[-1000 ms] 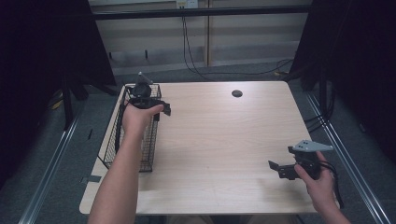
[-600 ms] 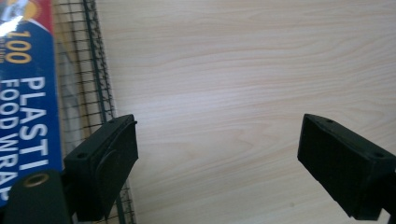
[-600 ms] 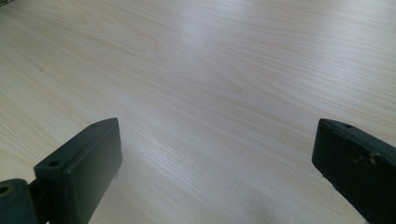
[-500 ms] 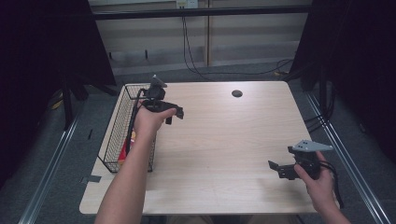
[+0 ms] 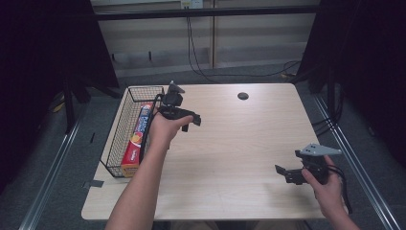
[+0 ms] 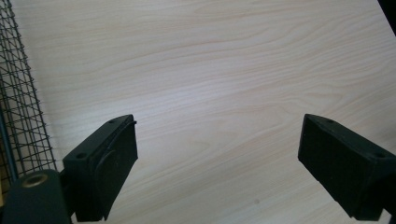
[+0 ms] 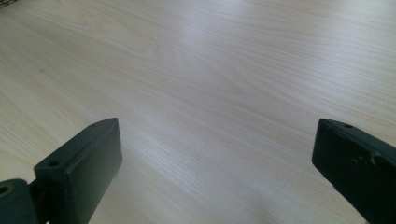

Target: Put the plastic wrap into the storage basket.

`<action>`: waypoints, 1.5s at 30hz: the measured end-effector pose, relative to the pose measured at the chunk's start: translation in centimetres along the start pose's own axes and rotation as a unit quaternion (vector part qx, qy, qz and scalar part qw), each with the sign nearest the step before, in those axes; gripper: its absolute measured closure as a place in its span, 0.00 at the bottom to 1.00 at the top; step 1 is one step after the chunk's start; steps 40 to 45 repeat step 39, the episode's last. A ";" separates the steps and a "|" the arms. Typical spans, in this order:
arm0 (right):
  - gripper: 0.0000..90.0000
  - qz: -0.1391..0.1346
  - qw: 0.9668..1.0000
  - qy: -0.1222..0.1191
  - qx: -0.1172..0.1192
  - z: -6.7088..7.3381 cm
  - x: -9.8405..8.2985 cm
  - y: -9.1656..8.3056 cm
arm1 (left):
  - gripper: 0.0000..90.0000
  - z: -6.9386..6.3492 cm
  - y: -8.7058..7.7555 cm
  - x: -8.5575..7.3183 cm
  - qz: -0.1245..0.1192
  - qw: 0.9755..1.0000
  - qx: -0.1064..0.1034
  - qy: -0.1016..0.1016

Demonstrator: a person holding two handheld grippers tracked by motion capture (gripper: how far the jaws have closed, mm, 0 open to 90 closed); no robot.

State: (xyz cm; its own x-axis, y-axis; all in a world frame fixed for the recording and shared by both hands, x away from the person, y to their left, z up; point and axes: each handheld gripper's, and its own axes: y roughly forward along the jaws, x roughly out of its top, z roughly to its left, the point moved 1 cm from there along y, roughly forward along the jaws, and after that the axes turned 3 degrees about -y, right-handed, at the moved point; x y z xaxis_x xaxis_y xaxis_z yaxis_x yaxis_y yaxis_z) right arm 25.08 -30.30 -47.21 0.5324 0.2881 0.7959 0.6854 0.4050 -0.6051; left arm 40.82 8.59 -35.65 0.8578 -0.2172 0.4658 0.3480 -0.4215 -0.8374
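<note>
Light wood table (image 5: 239, 143), seen from above. Black wire basket (image 5: 125, 125) sits along its left edge; inside lies a long red/orange box (image 5: 137, 139) w/ printed label, lengthwise along the basket, near end touching the basket's near wall. Label text too small to read.

Left gripper (image 5: 184, 114) is held in the person's left hand (image 5: 163, 128) above the table, just right of the basket's far half, pointing toward table centre. In the left gripper view its jaws are wide apart w/ nothing between them, only bare wood below; basket mesh (image 6: 21, 102) runs along that view's left edge.

Right gripper (image 5: 292, 173) is in the right hand (image 5: 328, 187) near the table's front right corner, grey three-cornered plate (image 5: 318, 150) on top, cable (image 5: 342, 184) trailing back past the wrist. Jaws point left across the table. In the right gripper view they're also wide apart, empty, w/ bare wood grain under them.

Both grippers well apart from each other. Small dark round spot (image 5: 242, 96) on the table near the far edge, right of centre. Cables (image 5: 201, 57) hang down the wall behind the table to the grey floor (image 5: 62, 158).
</note>
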 end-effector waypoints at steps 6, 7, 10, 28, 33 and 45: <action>0.02 0.000 1.000 -0.001 0.002 0.0 0.0 -0.1 | 0.13 -0.4 0.7 -0.6 -0.002 1.000 -0.013 0.007; 0.02 -0.001 1.000 0.000 0.001 0.0 0.0 -0.1 | 0.13 -0.5 0.8 -0.7 -0.003 1.000 -0.016 0.007; 0.02 -0.003 1.000 0.000 -0.001 0.0 0.0 -0.1 | 0.13 -0.7 1.0 -1.0 -0.001 1.000 -0.017 0.016; 0.02 -0.001 1.000 0.000 0.001 0.0 0.0 -0.1 | 0.13 -1.3 2.5 -3.6 -0.018 0.999 -0.040 0.031; 0.02 0.002 1.000 -0.004 0.002 0.0 0.0 0.1 | 0.13 -1.5 3.4 -4.6 -0.024 0.998 -0.038 0.035; 0.02 0.014 1.000 -0.004 0.009 0.1 -0.3 0.4 | 0.12 -2.1 4.4 -5.8 -0.032 0.997 -0.034 0.056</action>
